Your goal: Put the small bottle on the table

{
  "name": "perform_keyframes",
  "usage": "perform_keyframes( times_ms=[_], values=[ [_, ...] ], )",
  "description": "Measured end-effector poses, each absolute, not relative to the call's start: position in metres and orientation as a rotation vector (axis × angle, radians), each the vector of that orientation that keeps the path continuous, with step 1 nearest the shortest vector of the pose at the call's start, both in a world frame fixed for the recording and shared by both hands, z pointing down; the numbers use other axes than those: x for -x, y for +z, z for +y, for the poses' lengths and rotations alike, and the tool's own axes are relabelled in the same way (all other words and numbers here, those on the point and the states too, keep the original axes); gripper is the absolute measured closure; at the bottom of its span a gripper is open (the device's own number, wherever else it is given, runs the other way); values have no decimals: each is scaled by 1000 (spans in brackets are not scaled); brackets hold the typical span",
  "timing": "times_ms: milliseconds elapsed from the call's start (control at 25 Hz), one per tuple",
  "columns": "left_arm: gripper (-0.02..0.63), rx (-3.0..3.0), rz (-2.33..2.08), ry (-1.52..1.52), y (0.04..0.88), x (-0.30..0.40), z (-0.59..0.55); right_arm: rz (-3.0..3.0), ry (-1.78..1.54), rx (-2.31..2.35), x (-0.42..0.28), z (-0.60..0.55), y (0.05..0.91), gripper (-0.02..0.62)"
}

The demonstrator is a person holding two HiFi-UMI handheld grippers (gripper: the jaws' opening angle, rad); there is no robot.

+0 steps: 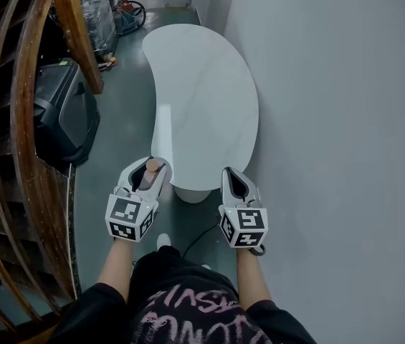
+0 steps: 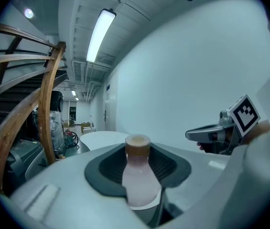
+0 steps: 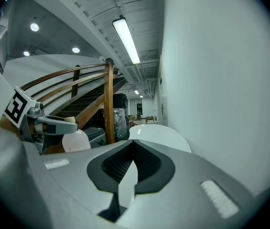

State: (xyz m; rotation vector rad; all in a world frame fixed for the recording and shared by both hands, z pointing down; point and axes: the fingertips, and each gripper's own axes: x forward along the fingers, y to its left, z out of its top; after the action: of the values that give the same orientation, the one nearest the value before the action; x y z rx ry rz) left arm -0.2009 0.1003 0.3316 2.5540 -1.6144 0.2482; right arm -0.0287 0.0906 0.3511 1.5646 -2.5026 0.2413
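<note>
The left tool (image 1: 151,170) is gripping an upright pale-pink, brown-capped small bottle (image 2: 138,175), just short of the near end of the white curved table (image 1: 202,84); the right tool (image 1: 232,180) is hanging closed, empty.

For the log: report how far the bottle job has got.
Done: the small pale pink bottle with a tan cap is clamped in the left gripper. In hand: it hangs by the white curved table's near end. Left: setting it down. The right gripper: shut, empty.
</note>
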Motion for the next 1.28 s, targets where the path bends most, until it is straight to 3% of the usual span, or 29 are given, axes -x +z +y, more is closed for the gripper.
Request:
perform_keyframes(
  times_ms=[400,1280],
  values=[
    [463,-2636,-1483,288,331,228,55,-2437,263,-1683,58,64,351,586],
    [463,-2726,-1364,265,325,227,16,-2363,242,-1819,52,44,341,584]
  ],
)
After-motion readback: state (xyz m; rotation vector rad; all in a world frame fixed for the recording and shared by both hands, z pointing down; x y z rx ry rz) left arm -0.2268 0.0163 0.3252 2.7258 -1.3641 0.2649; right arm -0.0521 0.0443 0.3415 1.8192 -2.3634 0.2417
